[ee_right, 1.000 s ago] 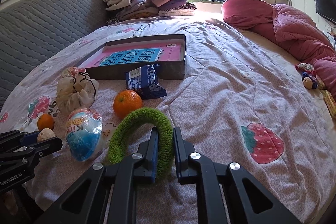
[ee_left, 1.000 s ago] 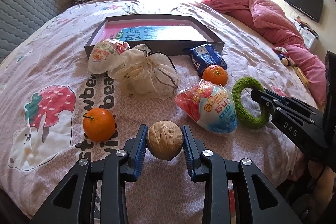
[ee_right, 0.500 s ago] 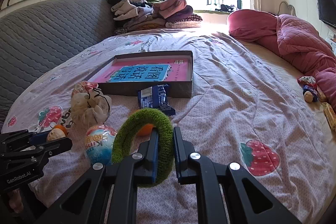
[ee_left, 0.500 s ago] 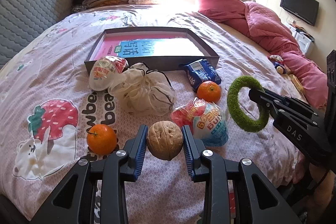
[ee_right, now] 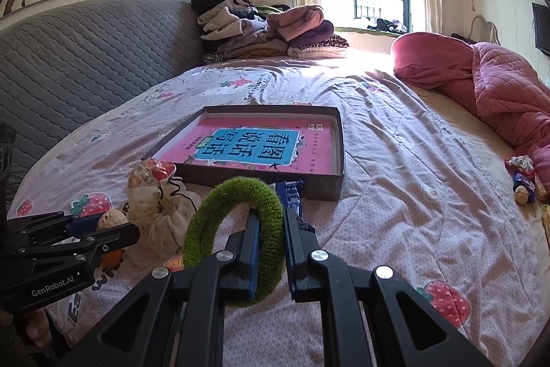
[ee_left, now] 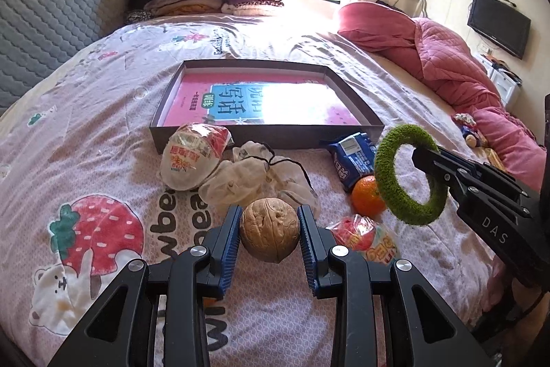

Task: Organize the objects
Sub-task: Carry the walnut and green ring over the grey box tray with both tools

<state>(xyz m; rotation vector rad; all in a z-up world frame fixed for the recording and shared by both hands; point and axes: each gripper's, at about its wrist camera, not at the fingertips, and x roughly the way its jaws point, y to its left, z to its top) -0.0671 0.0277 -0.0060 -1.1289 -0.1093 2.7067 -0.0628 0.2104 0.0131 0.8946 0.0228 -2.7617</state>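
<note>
The left gripper (ee_left: 269,226) is closed partway on a walnut (ee_left: 269,228), its blue pads pressed against both sides of the shell, and holds it clear above the bed (ee_left: 103,133). The right gripper (ee_right: 271,239) is closed tight on a green fuzzy ring (ee_right: 237,212), pinching one side of the band so that the ring stands upright in the air; in the left wrist view the same ring (ee_left: 405,174) hangs at the gripper's tip over the right part of the bedspread. A shallow dark box (ee_left: 264,140) with a pink and blue book (ee_left: 261,102) lying flat inside sits toward the middle of the bed. Just in front of the box's near wall lie a red and white snack packet (ee_left: 192,157), a crumpled pale mesh bag (ee_left: 254,177) and a blue wrapped packet (ee_left: 354,157). An orange (ee_left: 366,198) rests near the blue packet, partly behind the ring. A colourful egg-shaped packet (ee_left: 364,238) lies beside the left gripper's right finger. Folded clothes (ee_right: 261,30) are stacked at the bed's far edge, and a pink quilt (ee_right: 481,78) is bunched along its right side.
</note>
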